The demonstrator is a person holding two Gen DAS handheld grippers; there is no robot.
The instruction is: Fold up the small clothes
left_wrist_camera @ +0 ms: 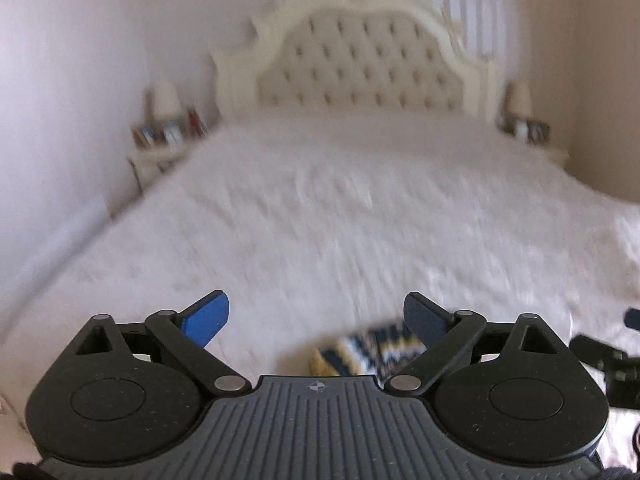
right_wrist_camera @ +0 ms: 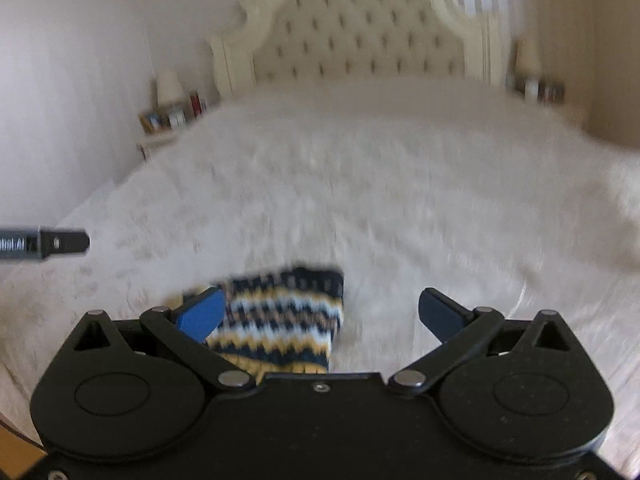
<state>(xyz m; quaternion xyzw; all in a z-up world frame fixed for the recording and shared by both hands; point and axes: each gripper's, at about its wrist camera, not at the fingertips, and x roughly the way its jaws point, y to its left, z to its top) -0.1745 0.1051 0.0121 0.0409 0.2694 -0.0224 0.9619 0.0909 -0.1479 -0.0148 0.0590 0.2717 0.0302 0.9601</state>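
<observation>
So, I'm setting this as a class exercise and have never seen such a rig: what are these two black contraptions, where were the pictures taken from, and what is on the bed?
Each picture comes from a camera mounted on a hand-held gripper, looking forward along its two fingers; a person carries one in each hand. One view shows the left gripper, the other the right gripper. Both stand open and hold nothing. Below them lies a white bedspread, with a tufted headboard at the far end. On the bedspread lies one small knitted garment with zigzag stripes in navy, yellow and white, apparently a sock. The pictures are blurred, so finer detail is unclear.
</observation>
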